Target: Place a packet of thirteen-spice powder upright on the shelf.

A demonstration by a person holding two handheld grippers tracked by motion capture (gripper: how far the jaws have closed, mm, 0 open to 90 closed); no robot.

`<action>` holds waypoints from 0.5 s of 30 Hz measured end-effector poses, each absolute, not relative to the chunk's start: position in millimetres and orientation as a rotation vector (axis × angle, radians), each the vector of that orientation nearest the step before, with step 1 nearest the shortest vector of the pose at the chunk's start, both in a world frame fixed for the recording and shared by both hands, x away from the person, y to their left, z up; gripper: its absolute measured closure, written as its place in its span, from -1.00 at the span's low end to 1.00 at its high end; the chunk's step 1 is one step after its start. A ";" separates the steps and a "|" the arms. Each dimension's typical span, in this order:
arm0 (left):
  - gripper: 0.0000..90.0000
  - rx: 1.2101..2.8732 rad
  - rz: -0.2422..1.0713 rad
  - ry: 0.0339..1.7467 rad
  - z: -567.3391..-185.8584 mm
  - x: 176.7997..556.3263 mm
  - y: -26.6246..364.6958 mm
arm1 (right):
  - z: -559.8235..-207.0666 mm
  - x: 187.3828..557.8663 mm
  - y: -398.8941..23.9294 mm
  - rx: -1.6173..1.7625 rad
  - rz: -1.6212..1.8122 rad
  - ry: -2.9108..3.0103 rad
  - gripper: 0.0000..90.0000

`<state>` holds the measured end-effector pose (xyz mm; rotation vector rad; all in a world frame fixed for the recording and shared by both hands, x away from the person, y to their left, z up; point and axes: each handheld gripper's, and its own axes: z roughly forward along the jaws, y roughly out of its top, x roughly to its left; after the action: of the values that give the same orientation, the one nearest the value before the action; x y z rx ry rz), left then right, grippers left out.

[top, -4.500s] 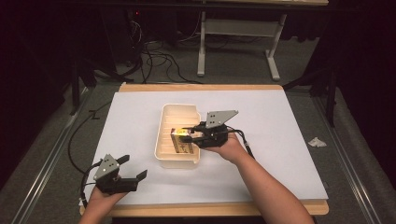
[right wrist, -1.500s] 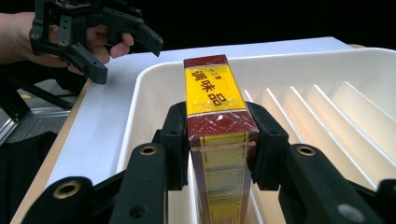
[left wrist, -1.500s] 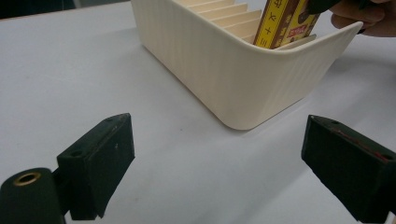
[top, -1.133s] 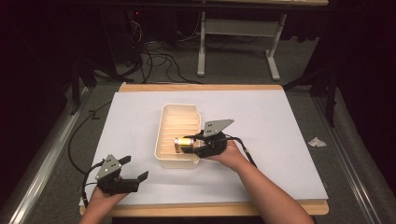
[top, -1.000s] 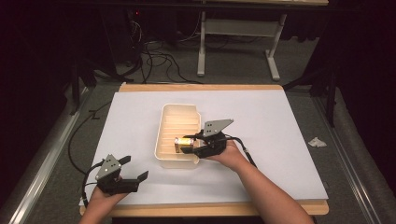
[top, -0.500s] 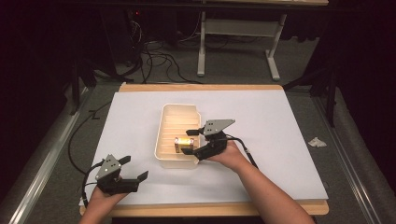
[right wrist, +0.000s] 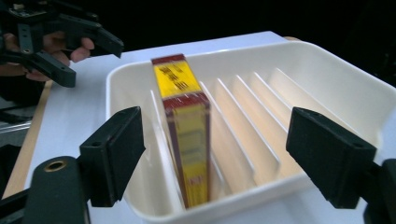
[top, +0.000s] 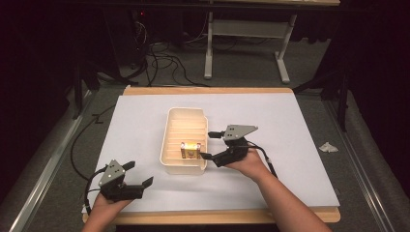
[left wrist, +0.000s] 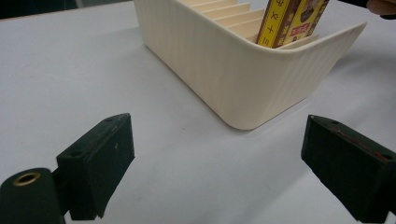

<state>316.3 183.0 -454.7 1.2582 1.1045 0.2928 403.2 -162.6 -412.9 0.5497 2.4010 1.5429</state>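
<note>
A cream slotted rack (top: 169, 133) (left wrist: 243, 84) (right wrist: 327, 79) lies in the middle of the white table sheet. A yellow and dark red box (top: 190, 149) (left wrist: 292, 21) (right wrist: 184, 130) stands upright on edge in a slot near its front end. My right gripper (top: 210, 145) (right wrist: 233, 158) is open just right of the rack, its jaws spread either side of the box without touching it. My left gripper (top: 138, 175) (left wrist: 219, 158) is open and empty at the front left of the table, pointing at the rack's near corner.
The white sheet (top: 300, 125) covers a wooden table (top: 208, 90). A crumpled scrap (top: 328, 147) lies on the floor to the right. Cables (top: 159, 53) and a white desk frame (top: 244, 34) stand beyond the far edge.
My right gripper has let go of the box, opened, and drawn back slightly to the right. The box now stands alone in its slot. The left gripper has not moved.
</note>
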 end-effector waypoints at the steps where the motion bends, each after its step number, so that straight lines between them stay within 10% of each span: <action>1: -0.77 1.258 0.296 1.103 -454.9 317.1 182.8 | -413.2 402.8 -165.9 0.557 1.540 2.389 -0.63; 15: -0.77 1.240 0.331 1.129 -454.5 327.6 179.5 | -410.6 383.5 -239.8 0.769 1.453 2.229 -0.66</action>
<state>327.6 179.5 -454.5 1.2404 1.1290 0.3312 383.5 -239.8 -410.6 0.7690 2.2291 1.4532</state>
